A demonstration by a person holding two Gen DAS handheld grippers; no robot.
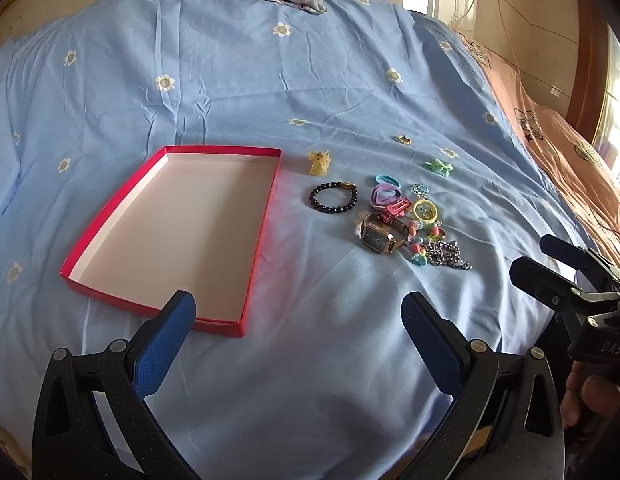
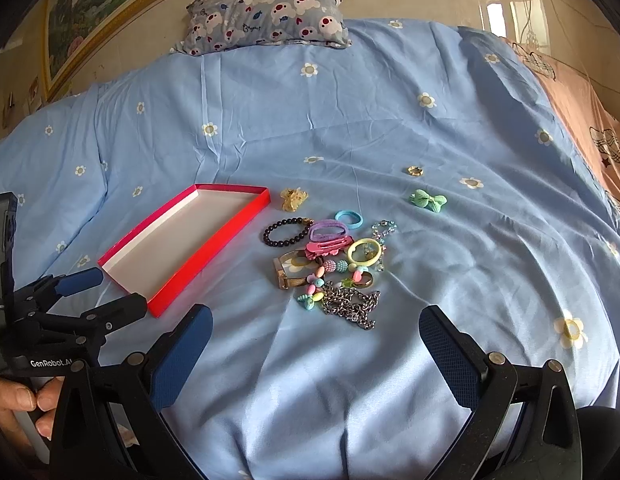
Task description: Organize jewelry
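Both sets of jaws stood spread and empty, the left gripper (image 1: pixel 298 316) and right gripper (image 2: pixel 315 330) hovering low over the blue bed (image 1: pixel 230 92). Ahead lay the jewelry pile (image 2: pixel 333 268), just right of the empty red tray (image 1: pixel 170 236).

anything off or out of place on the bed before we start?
Nothing damaged. The red box is empty; the jewelry sits in a tangled pile beside it. A gold ring and a green bow lie apart from the pile.
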